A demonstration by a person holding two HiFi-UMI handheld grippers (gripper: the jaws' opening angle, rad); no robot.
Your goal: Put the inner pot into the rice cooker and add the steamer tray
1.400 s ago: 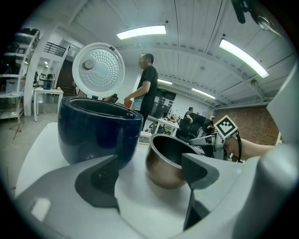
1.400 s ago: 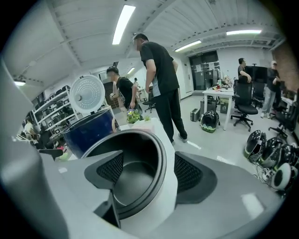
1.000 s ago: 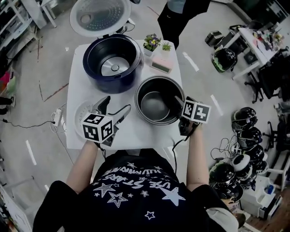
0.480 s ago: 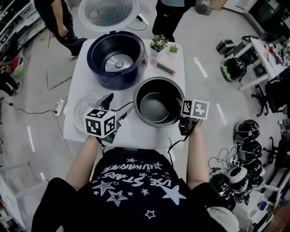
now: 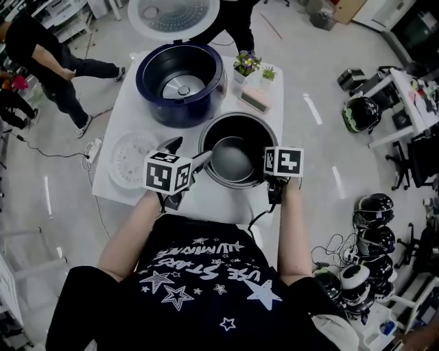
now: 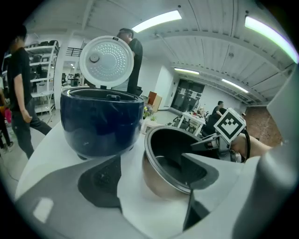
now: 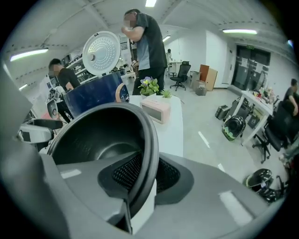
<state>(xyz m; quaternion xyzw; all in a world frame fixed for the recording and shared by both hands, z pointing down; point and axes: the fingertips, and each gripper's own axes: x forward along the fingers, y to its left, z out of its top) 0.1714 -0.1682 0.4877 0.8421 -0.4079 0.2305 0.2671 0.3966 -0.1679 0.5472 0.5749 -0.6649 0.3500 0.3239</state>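
Note:
The dark inner pot (image 5: 232,159) stands on the white table (image 5: 226,202), in front of the open navy rice cooker (image 5: 180,86). To their left lies the white steamer tray (image 5: 127,162). My right gripper (image 5: 266,168) is at the pot's right rim. In the right gripper view its jaws (image 7: 145,172) have just been closing, and the pads now press the rim (image 7: 150,140) from inside and outside. My left gripper (image 5: 186,152) stands open astride the pot's left rim (image 6: 161,175). One finger (image 6: 103,179) is outside over the table and the other (image 6: 198,170) is inside.
The cooker's round lid (image 5: 171,14) stands up at the back. Small potted plants (image 5: 248,63) and a pink box (image 5: 255,100) sit at the table's far right. People stand beyond the table, and helmets (image 5: 363,113) lie on the floor to the right.
The left gripper has moved right and down until it is astride the pot's left rim. The right gripper has tilted and settled on the right rim.

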